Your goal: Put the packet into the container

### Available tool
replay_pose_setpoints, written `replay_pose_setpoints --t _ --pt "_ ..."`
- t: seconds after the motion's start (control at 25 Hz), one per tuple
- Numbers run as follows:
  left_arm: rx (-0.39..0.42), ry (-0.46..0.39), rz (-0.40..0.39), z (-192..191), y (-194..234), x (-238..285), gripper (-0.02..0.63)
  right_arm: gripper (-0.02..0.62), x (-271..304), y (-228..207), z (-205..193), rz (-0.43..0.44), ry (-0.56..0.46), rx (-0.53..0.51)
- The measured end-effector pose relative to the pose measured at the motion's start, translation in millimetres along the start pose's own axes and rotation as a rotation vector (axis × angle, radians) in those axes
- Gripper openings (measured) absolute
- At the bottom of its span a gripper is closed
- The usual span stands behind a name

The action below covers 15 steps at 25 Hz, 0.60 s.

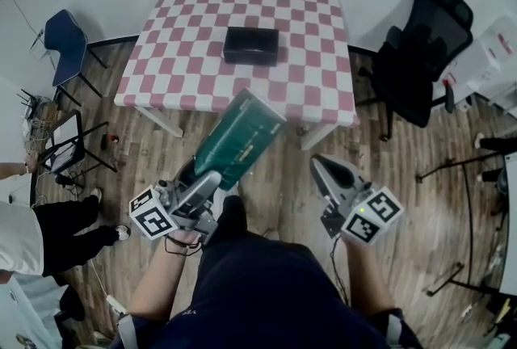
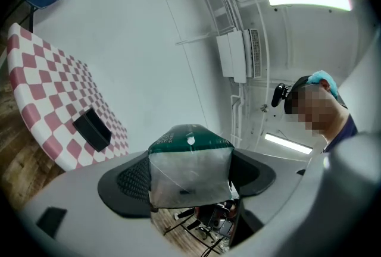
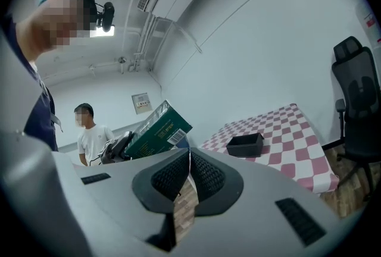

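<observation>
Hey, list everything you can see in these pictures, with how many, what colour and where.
table: one, red and white checked cloth, ahead against the wall
container: one, black, on the table, near its middle
packet: one, green, clamped in the left gripper, off the table
office chair: one, black, right of the table
chair: one, blue, left of the table
bystander: one, white top and black trousers, at the far left
floor: wood, brown, under everything
left gripper: one, grey, shut on the packet's lower end
right gripper: one, grey, jaws together, nothing between them
</observation>
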<state>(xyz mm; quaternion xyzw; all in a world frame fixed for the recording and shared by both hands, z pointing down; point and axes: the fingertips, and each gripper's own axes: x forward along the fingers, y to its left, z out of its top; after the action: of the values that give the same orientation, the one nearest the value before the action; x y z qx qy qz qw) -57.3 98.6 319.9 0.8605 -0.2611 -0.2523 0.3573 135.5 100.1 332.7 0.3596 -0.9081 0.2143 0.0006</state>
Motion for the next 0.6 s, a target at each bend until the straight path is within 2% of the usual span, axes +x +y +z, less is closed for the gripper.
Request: replay_pose_setpoints --t 0.28,0.6 --pt "-0.031 0.029 0.019 68 89 24 0.42 0.018 104 -34 19 -0.013 0.033 0.034" --pt "-0.061 0.078 0.012 143 178 50 0.42 0.018 197 -72 41 -0.083 0.048 0.073"
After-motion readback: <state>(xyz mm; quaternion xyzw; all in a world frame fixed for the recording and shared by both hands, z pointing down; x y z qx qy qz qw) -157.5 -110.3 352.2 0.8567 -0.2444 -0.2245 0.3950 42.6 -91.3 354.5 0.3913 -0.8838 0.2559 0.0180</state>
